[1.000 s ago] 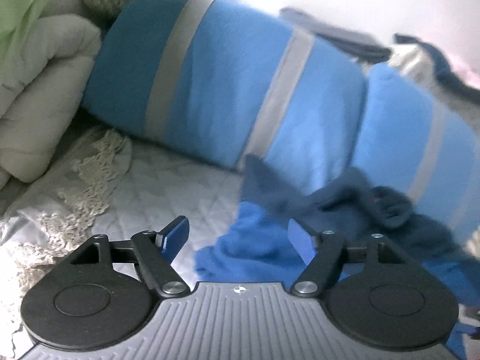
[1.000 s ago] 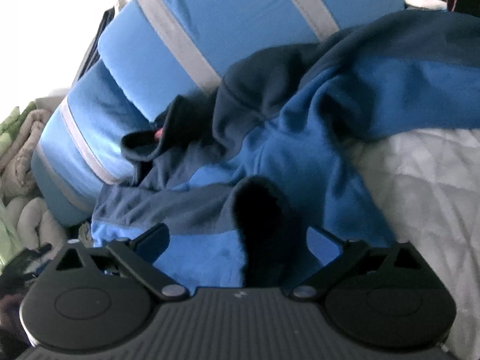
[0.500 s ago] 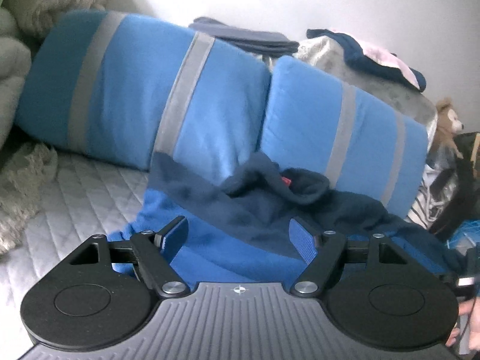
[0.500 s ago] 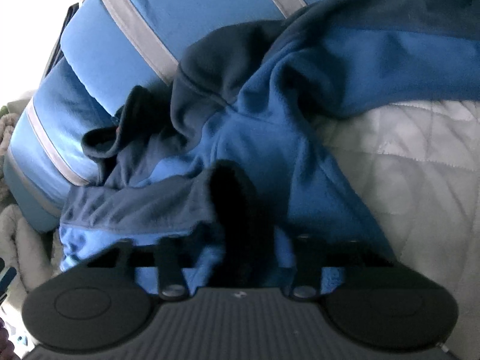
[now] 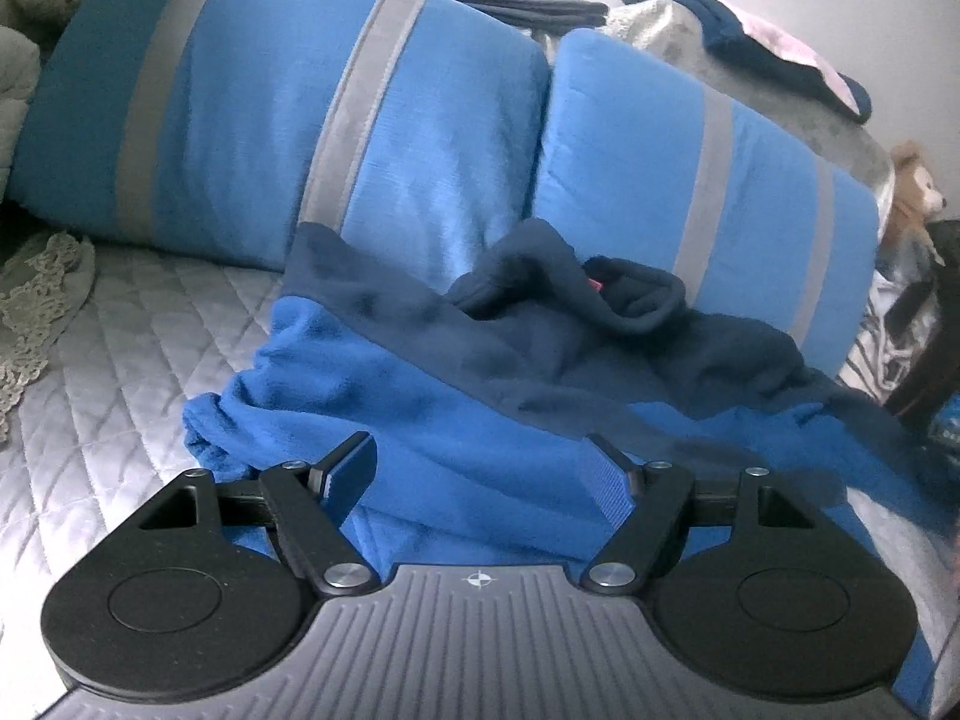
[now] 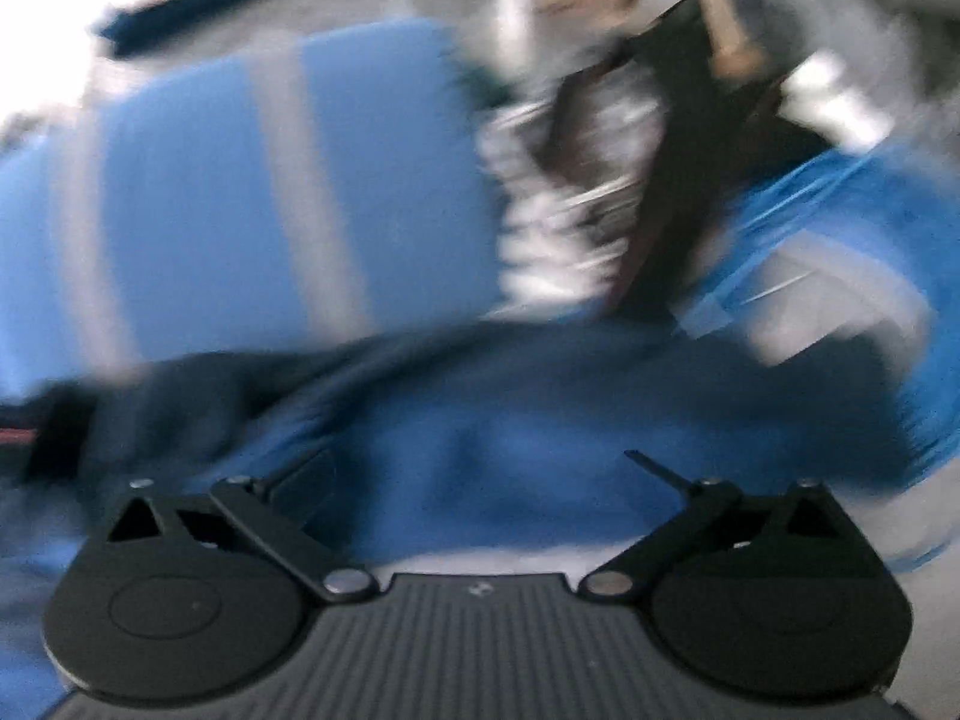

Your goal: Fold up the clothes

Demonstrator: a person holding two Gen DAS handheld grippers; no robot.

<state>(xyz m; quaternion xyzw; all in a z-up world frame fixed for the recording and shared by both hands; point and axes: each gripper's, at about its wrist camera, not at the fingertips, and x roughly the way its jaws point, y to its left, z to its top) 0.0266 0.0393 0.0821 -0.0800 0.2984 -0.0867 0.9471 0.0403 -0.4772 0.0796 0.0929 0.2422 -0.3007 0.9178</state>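
black tongs (image 5: pixel 483 468), blue pads (image 5: pixel 354 465); ribbed grey housing, silver screws

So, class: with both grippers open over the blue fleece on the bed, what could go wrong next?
1. The fleece lies bunched, its dark collar rolled against the striped pillows; folding now could trap creases.
2. The left gripper is open over thick folds, so it may pinch several layers.
3. The right wrist view is blurred; the right gripper could close off target.
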